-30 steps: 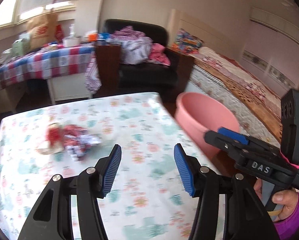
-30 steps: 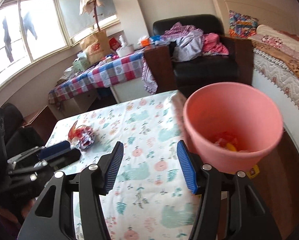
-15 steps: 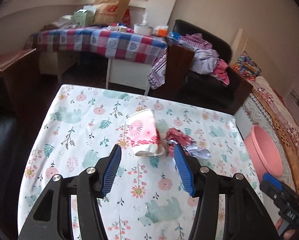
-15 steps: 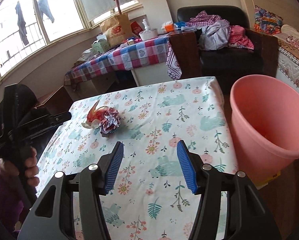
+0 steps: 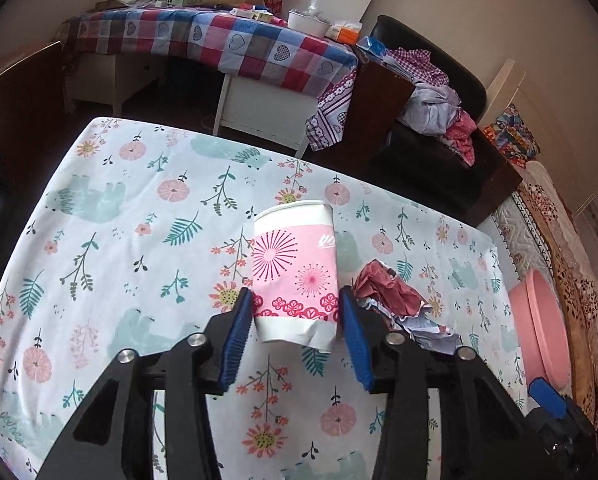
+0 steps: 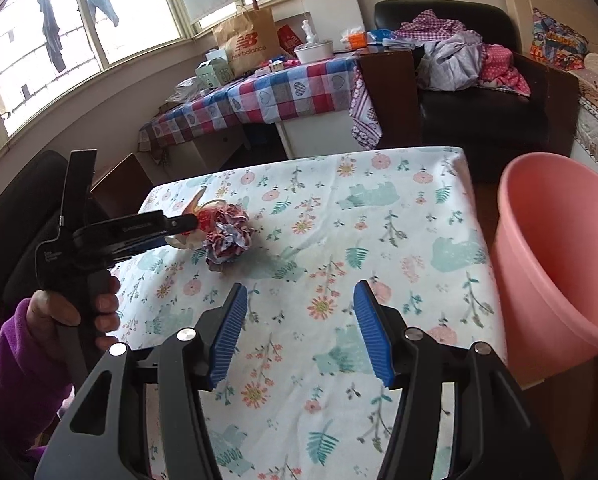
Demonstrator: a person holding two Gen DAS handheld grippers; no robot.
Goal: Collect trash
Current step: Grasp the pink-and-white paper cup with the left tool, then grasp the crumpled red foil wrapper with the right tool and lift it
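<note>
A crushed pink-and-white paper cup (image 5: pixel 295 276) lies on its side on the floral tablecloth (image 5: pixel 111 248). My left gripper (image 5: pixel 297 322) is open, its blue pads on either side of the cup's base end. A crumpled red-and-white wrapper (image 5: pixel 395 304) lies just right of the cup. In the right wrist view the left gripper (image 6: pixel 179 226) reaches the cup (image 6: pixel 197 216) and the wrapper (image 6: pixel 229 240). My right gripper (image 6: pixel 299 332) is open and empty above the table's near part. The pink bucket (image 6: pixel 559 256) stands off the table's right edge.
A checked-cloth side table (image 6: pixel 259 92) with bags and boxes stands behind. A black armchair (image 6: pixel 491 92) piled with clothes and a bed (image 5: pixel 559 240) are to the right. The bucket also shows at the right of the left wrist view (image 5: pixel 539 328).
My left gripper swung from facing the bucket to the trash and closed in until its pads flank the cup. My right gripper pulled back a little from the bucket.
</note>
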